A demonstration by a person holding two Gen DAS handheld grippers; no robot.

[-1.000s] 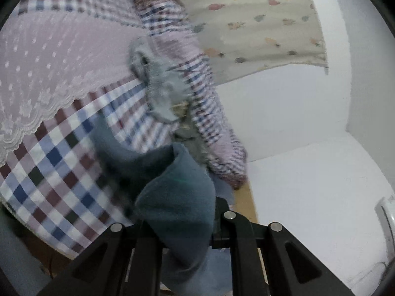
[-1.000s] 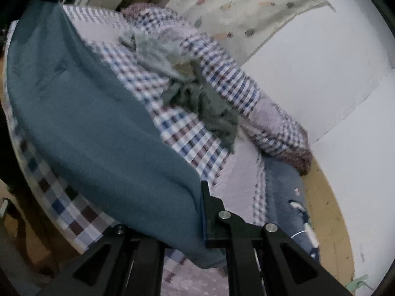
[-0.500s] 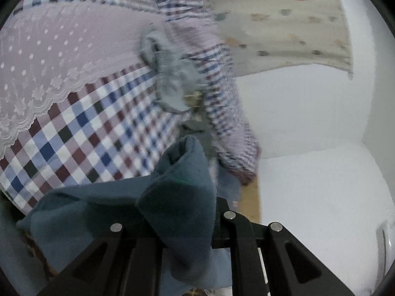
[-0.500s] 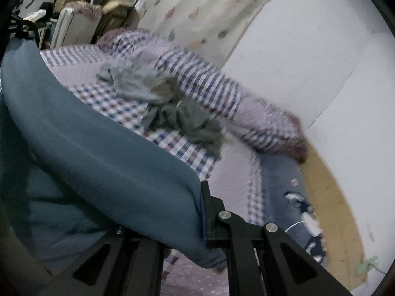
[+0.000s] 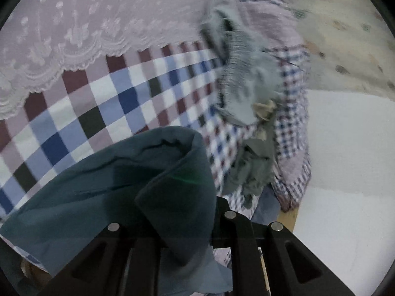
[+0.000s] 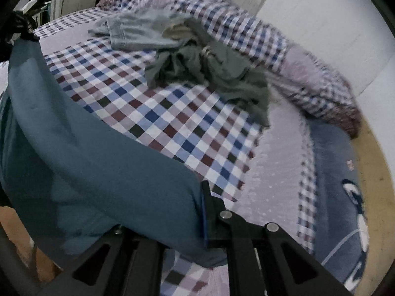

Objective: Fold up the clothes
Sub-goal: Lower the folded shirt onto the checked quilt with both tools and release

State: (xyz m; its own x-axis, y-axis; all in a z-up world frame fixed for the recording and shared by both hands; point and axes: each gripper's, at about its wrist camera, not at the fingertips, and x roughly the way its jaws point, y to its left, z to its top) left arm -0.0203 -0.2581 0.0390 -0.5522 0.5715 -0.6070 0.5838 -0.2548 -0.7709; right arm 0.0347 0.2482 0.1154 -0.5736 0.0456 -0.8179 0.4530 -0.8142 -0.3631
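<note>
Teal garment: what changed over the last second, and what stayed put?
Both claws carried the teal garment down toward the checkered bedspread. The left claw is opening with cloth between its jaws; the right claw stays shut on it. The crumpled clothes pile is unchanged.

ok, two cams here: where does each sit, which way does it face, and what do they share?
Left wrist: sits on the left tool, angled down at the checked bedspread; its black fingers show at the bottom, pinching a fold of teal cloth, jaws opening.
Right wrist: sits on the right tool, looking down across the bed toward the white wall; its fingers clamp the cloth's edge.
Shared: teal cloth, bedspread, grey jeans, olive garment.
</note>
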